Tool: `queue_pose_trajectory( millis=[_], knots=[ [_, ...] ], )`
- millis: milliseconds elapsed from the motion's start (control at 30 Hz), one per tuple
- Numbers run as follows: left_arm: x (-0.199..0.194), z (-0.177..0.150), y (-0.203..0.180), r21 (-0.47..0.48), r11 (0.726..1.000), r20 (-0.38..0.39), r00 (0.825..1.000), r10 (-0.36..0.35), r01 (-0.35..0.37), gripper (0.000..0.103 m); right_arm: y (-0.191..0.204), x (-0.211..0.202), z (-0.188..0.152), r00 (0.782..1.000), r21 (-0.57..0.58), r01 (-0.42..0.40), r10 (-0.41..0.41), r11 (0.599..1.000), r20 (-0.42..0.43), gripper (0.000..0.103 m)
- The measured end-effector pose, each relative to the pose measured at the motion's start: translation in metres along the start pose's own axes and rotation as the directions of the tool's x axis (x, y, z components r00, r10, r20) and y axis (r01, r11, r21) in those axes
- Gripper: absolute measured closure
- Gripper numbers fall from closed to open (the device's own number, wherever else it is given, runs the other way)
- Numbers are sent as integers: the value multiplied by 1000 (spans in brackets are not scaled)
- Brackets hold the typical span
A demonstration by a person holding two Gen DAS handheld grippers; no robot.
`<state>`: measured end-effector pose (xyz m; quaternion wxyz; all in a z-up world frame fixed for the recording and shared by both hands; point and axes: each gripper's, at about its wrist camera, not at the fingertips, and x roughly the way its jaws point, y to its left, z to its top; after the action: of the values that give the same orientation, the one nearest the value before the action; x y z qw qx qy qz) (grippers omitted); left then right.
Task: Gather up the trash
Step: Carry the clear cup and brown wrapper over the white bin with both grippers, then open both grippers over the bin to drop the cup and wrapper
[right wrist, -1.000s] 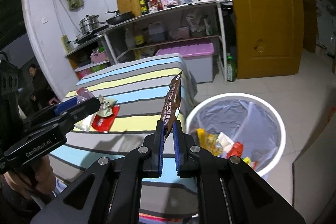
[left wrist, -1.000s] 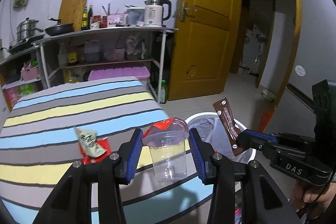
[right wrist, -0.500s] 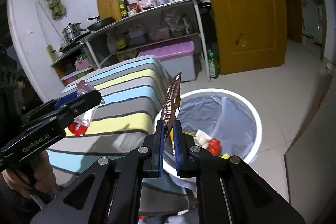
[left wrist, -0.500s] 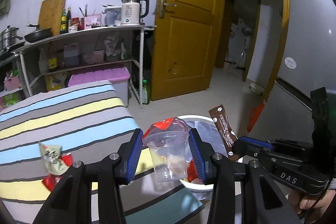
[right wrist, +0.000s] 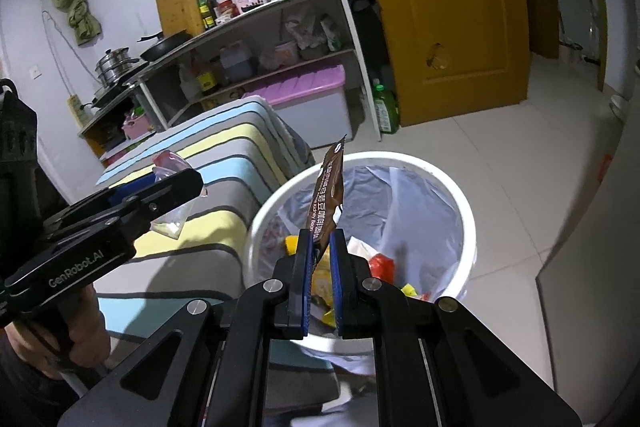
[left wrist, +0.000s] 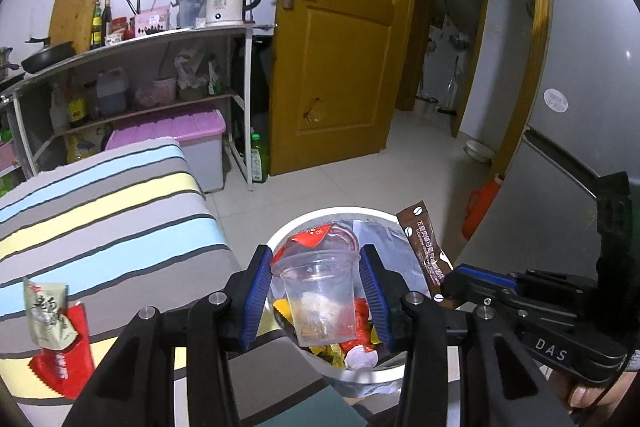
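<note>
Now | my left tool [left wrist: 316, 291] clamps clear cup [left wrist: 314, 301] over bin [right wrist: 460, 203]; right tool [right wrist: 321, 267] pinches brown sachet [right wrist: 327, 199]

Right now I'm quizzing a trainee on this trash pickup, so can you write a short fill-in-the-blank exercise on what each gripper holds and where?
1. The left gripper clamps a clear plastic ____ with a red torn lid.
2. The right gripper pinches a long ____-coloured coffee sachet.
3. Both items hang above the round white ____, lined with a plastic bag.
4. A green snack packet lies on the ____ tablecloth.

Missing words: cup; brown; bin; striped
</note>
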<state>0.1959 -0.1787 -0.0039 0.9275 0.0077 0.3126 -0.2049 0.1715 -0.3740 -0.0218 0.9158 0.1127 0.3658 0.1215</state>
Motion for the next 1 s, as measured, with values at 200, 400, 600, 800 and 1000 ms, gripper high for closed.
queue_pose_trajectory(
  millis=[200, 400, 600, 800, 1000],
  knots=[
    [21, 1, -4, -2, 1000, -26, 1000, -13, 12, 58, -14, 8, 1, 999, 28, 33, -33, 999, -6, 94],
    [40, 1, -4, -14, 999, -51, 998, -43, 43, 58, -22, 15, 1, 997, 53, 71, -70, 996, -14, 81],
    [40, -1, 0, -18, 999, -45, 998, -45, 44, 58, -24, 15, 1, 998, 58, 68, -67, 996, -14, 76],
    [28, 0, 1, -22, 999, -25, 999, -39, 39, 58, -20, 9, 3, 998, 53, 62, -62, 997, -2, 76],
    [7, 0, 6, -26, 999, 3, 1000, -28, 28, 58, -9, -2, 4, 999, 32, 45, -45, 998, 21, 76]
  ],
)
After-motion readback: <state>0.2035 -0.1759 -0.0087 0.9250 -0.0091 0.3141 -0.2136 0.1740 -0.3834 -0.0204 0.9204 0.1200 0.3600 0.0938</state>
